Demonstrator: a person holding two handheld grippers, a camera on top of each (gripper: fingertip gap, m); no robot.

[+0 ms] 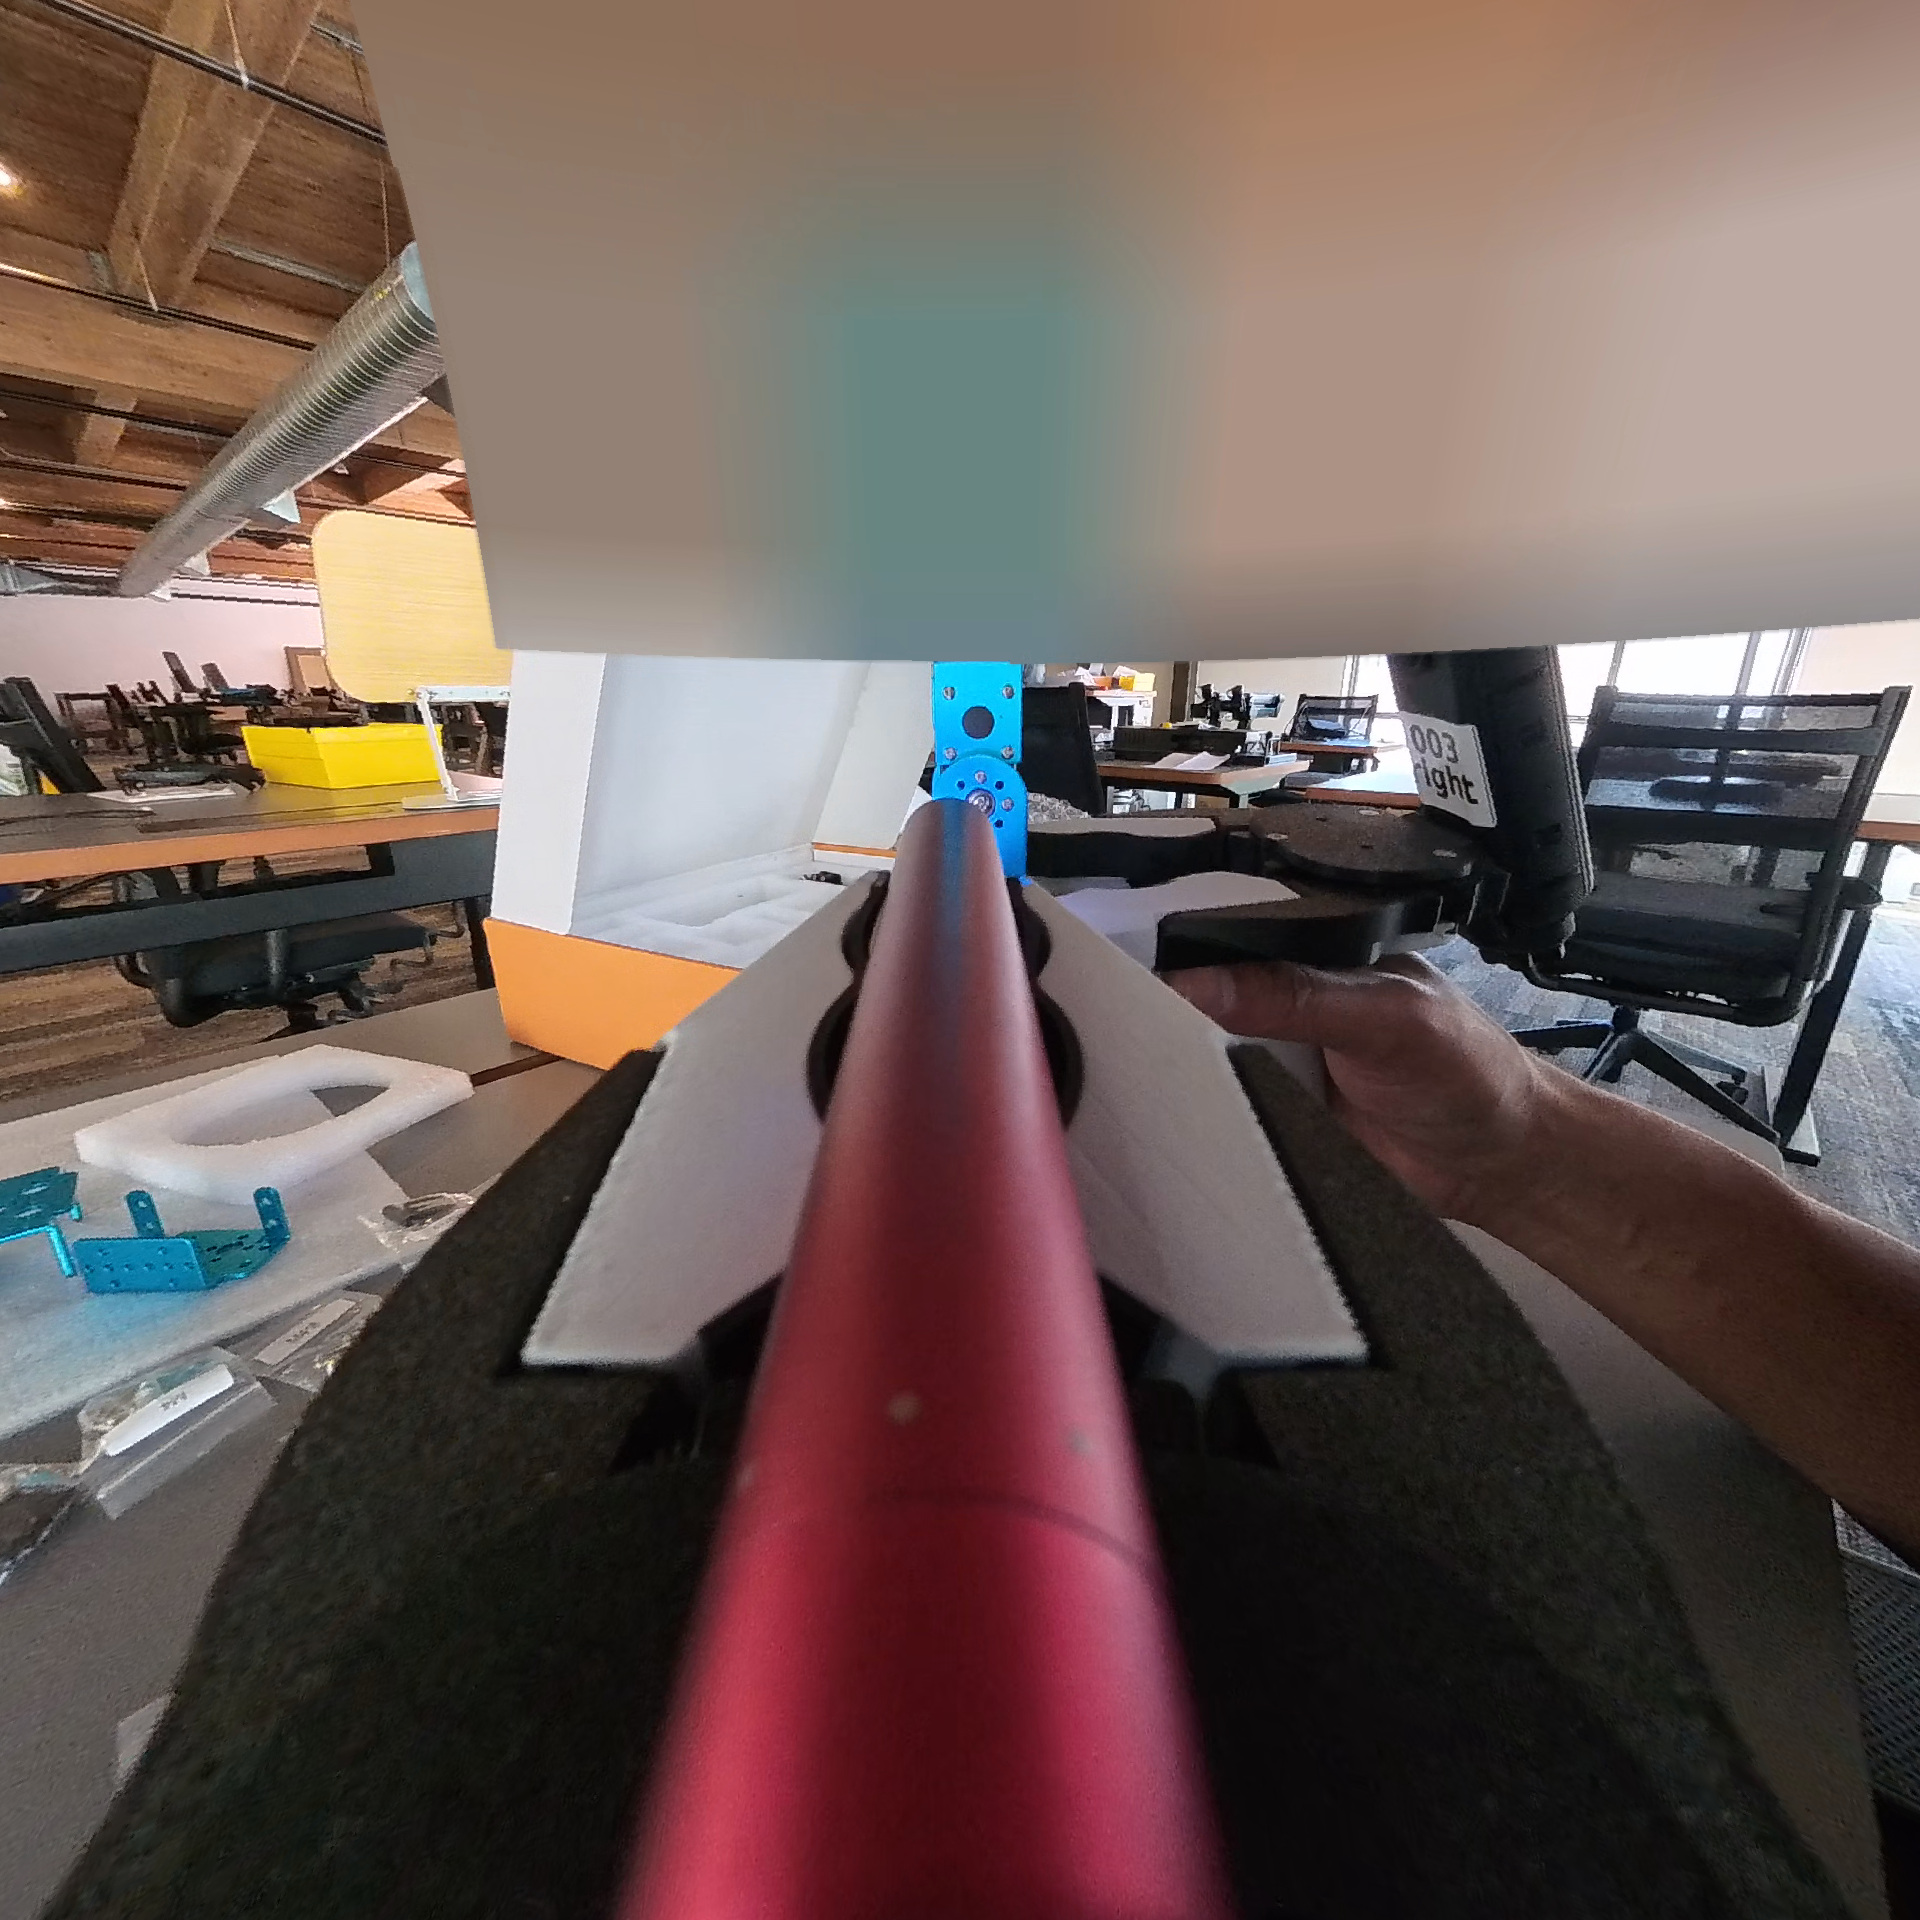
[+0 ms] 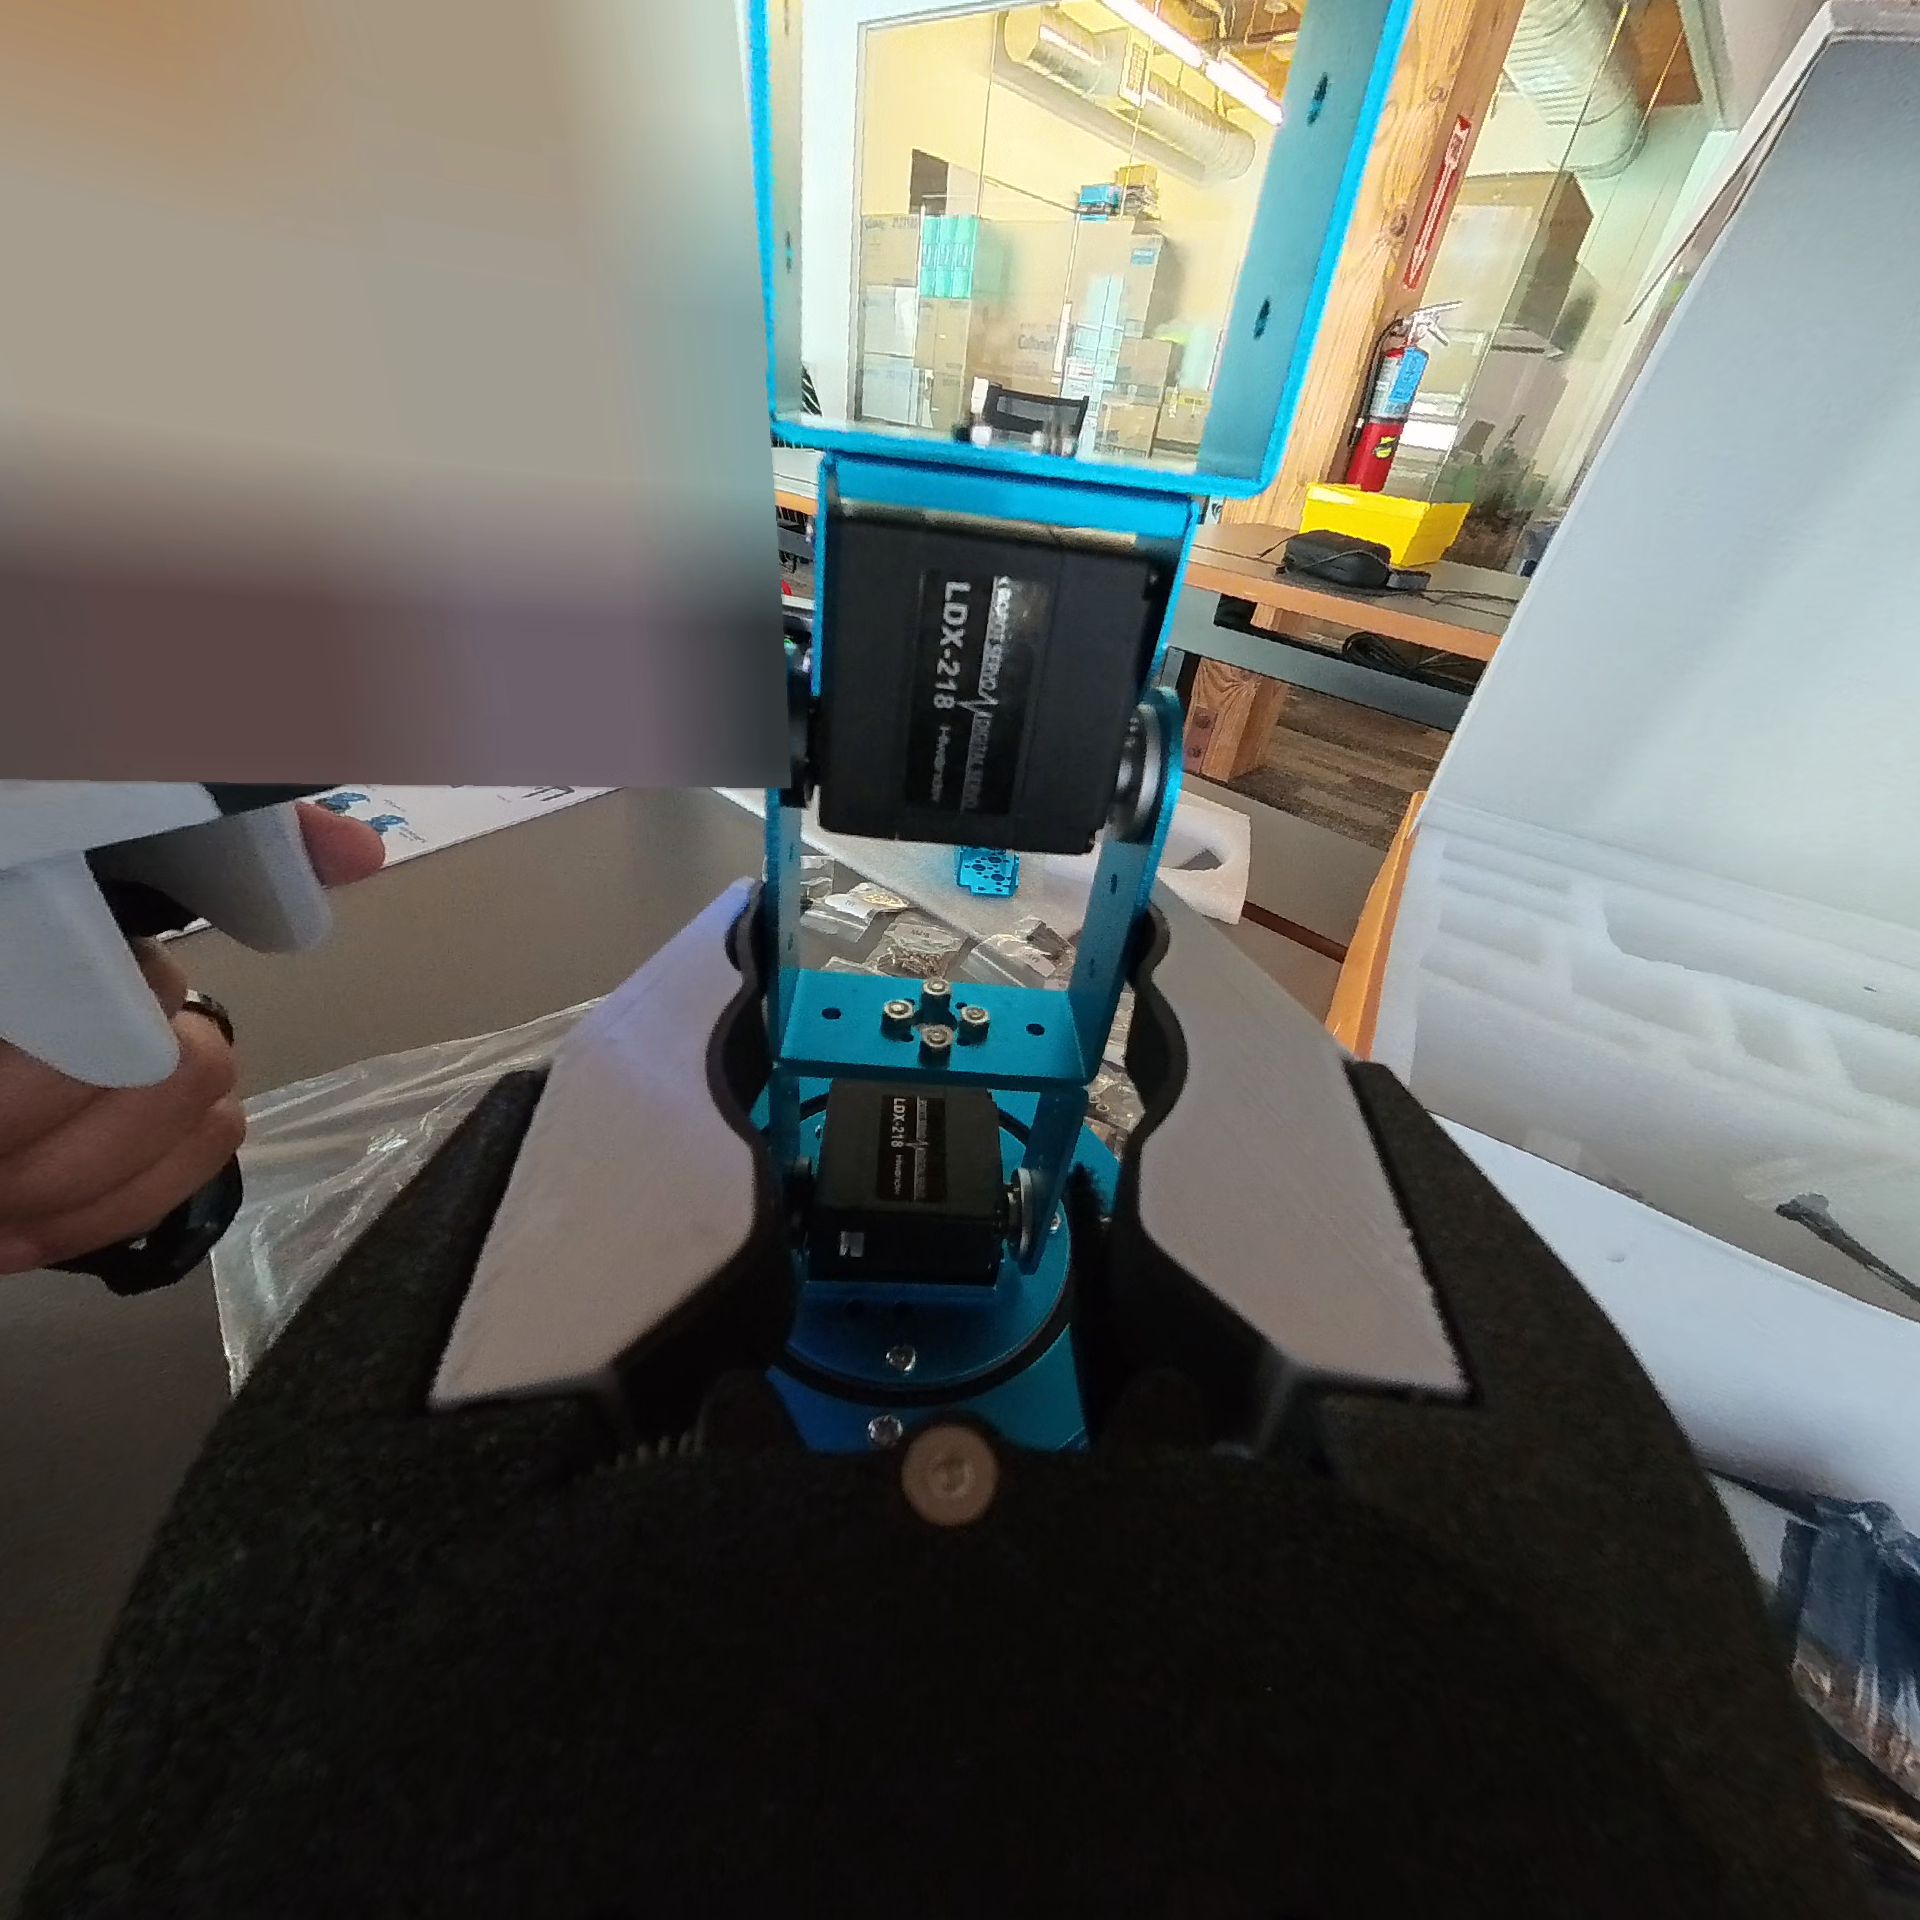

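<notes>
My left gripper (image 1: 951, 894) is shut on a red cylindrical tool (image 1: 935, 1351) that lies lengthwise between the white fingers (image 1: 707, 1143). Its far end meets a round blue hub on an upright blue bracket assembly (image 1: 977, 748). In the right wrist view, my right gripper (image 2: 945, 935) is shut on that assembly's lower blue U-bracket (image 2: 935, 1029), which has a black servo (image 2: 977, 686) above it and another (image 2: 904, 1184) below on a round blue base. The right gripper's black body (image 1: 1351, 873) and a hand (image 1: 1403, 1070) show in the left wrist view. The left gripper's handle and hand (image 2: 94, 1143) show in the right wrist view.
Loose blue brackets (image 1: 177, 1252), a white foam piece (image 1: 270, 1122) and bags of small hardware (image 1: 156, 1413) lie on the grey table to the left. An open orange and white box with a foam insert (image 2: 1662, 935) stands close behind. A clear plastic bag (image 2: 395, 1122) lies nearby. Office chairs (image 1: 1714, 883) stand beyond.
</notes>
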